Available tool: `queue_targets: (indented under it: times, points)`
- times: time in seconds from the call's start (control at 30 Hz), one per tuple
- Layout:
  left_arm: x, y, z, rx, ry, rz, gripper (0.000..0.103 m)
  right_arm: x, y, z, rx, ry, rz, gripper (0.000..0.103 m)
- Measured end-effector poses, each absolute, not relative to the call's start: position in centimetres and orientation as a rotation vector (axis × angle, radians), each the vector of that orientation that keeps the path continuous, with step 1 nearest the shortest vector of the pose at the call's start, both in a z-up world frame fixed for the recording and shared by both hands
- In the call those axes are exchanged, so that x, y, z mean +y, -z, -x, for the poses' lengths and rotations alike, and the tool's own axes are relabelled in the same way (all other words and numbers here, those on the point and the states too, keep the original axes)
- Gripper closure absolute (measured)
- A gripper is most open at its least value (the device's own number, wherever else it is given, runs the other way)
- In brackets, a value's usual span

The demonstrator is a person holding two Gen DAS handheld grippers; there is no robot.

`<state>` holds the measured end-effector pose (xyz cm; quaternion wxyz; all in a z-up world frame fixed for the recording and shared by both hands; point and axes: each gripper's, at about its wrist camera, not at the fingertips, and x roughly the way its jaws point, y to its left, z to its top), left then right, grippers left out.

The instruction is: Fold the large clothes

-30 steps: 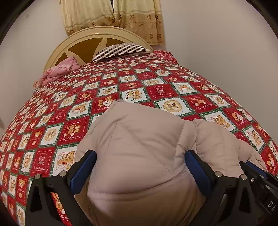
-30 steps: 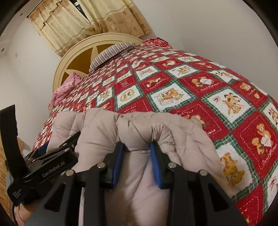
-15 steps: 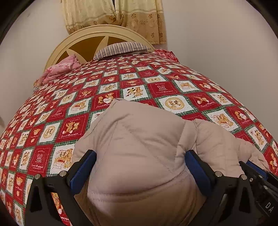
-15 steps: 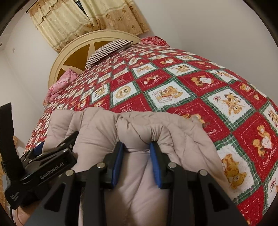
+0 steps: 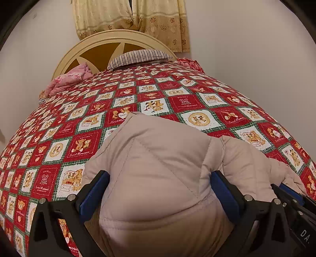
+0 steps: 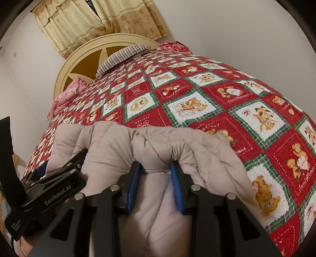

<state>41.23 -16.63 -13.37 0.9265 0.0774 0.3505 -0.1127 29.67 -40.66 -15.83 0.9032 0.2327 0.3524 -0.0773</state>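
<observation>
Bedspread [image 5: 83, 142], red and white patchwork with bear prints, fills both views. Far left of the left wrist view: pink crumpled cloth [image 5: 69, 79] by the cream headboard [image 5: 118, 37]; striped pillow [image 5: 138, 57] at upper centre, yellow curtain [image 5: 130, 15] above it on the wall

Beige quilted jacket [image 5: 162, 178] lies bunched at lower centre of the left wrist view, on the bedspread. Left gripper [image 5: 158, 195] jaws stand wide, blue pads touching a thick puffy fold on both sides; pinching that bulk of jacket, it appears

Right wrist view, left to right: body of the left gripper at lower left, its fingers reaching into the jacket's left portion; jacket across lower centre, draped toward the camera; right gripper [image 6: 155, 185] at centre bottom, jaws narrow, blue pads [image 6: 133, 185] pressed on a gathered ridge of jacket fabric; bare bedspread to the right
</observation>
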Motion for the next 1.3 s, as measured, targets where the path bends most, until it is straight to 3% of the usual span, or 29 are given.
queue_targets:
  times: [1.3]
  points:
    - [-17.03, 13.95, -41.78, 0.748, 0.218, -0.167, 0.001, -40.96, 16.32, -30.23, 0.744, 0.172, -0.458, 0.068]
